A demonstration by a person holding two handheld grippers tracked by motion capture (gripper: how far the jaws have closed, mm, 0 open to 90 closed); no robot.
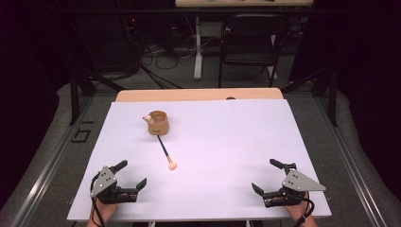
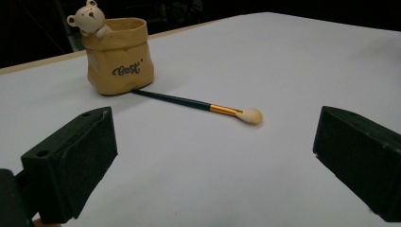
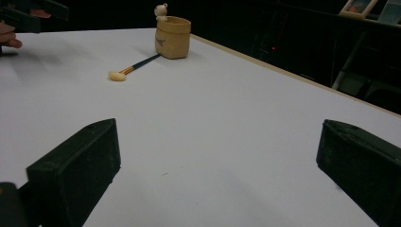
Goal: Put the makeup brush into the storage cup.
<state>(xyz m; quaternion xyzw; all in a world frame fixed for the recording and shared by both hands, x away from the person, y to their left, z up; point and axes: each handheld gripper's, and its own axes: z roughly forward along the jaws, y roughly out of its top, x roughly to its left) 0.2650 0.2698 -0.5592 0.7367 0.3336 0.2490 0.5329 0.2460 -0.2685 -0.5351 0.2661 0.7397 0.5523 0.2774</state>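
A brush [image 1: 165, 152] is lying on the white table [image 1: 227, 142], its handle end touching a tan cup [image 1: 158, 123]. The left gripper [image 1: 132, 176] and right gripper [image 1: 265, 176] are resting released near the front edge, nothing grasped; picking up is not yet begun.

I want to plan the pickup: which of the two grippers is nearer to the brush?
The left gripper. The brush lies just ahead of it, its pale tip toward that side, while the right gripper rests far across the table.
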